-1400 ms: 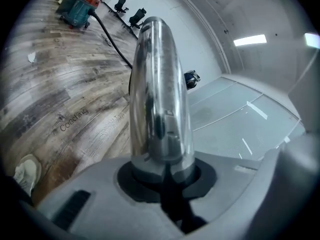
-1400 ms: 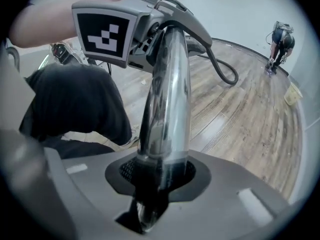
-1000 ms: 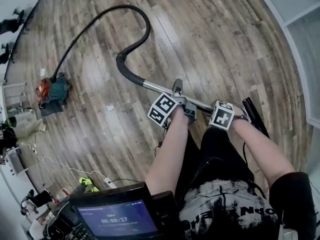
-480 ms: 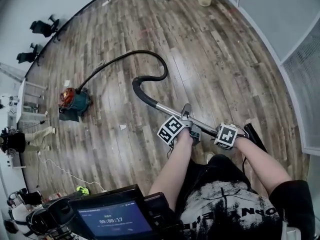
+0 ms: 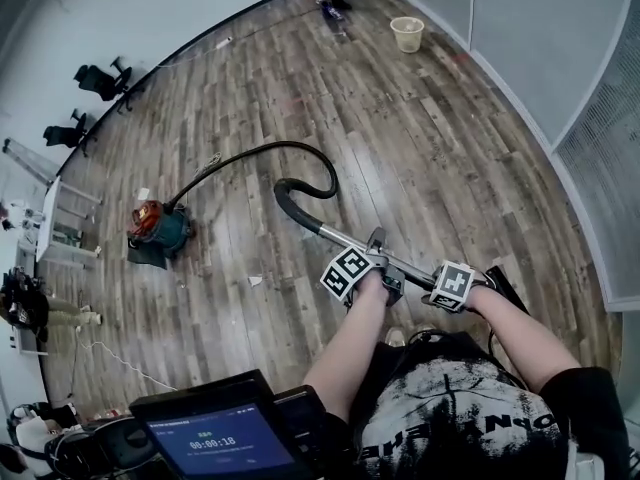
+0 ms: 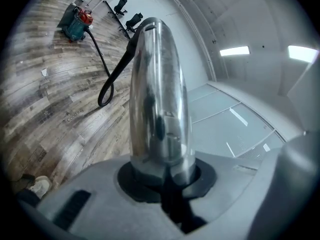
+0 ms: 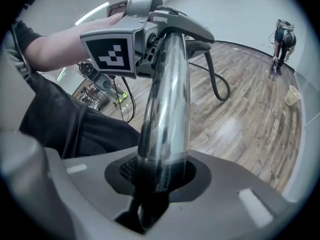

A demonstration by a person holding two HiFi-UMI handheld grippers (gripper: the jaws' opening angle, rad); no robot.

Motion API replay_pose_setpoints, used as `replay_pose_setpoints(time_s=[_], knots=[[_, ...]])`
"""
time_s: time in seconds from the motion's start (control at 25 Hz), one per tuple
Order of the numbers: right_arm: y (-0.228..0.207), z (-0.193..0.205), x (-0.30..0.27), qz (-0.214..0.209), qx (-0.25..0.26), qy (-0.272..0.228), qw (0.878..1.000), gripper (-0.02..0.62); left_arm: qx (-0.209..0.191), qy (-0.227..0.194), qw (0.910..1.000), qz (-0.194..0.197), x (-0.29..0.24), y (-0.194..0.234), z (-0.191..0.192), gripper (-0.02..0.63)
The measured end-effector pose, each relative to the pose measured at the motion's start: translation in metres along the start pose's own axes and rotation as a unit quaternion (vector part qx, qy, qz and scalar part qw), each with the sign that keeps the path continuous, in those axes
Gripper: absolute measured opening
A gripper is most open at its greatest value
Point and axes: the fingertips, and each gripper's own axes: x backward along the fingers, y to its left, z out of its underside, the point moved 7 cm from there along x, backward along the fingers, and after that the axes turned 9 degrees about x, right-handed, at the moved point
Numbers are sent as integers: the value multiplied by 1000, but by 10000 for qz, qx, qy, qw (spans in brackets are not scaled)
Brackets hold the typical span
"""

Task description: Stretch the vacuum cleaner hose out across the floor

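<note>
Head view: we clamp left gripper [image 5: 378,268] and right gripper [image 5: 456,286] on the wand [image 5: 340,238]; the hose [image 5: 290,150] loops ahead-left to the vacuum [image 5: 158,230], left gripper nearer | Left gripper view: jaws gripping wand, its axis aimed at the loop | Right gripper view: jaws gripping wand, hose beyond.

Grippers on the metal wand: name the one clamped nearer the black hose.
The left gripper: it clamps the metal wand nearer the black hose; the right gripper holds farther back, toward the person.
</note>
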Motion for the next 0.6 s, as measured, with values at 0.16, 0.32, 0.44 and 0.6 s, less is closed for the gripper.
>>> replay_pose_setpoints(time_s=[0.16, 0.32, 0.44, 0.6], knots=[[9, -12, -16, 103, -61, 0, 9999, 115, -28, 123, 9999, 18, 10, 12, -11, 51], [14, -20, -32, 200, -138, 16, 9997, 115, -31, 209, 9998, 43, 15, 27, -20, 51], [21, -19, -35, 290, -195, 40, 9994, 115, -33, 280, 9996, 91, 18, 30, -18, 51], [29, -8, -29, 326, -263, 41, 9991, 115, -25, 366, 9993, 82, 19, 25, -4, 49]])
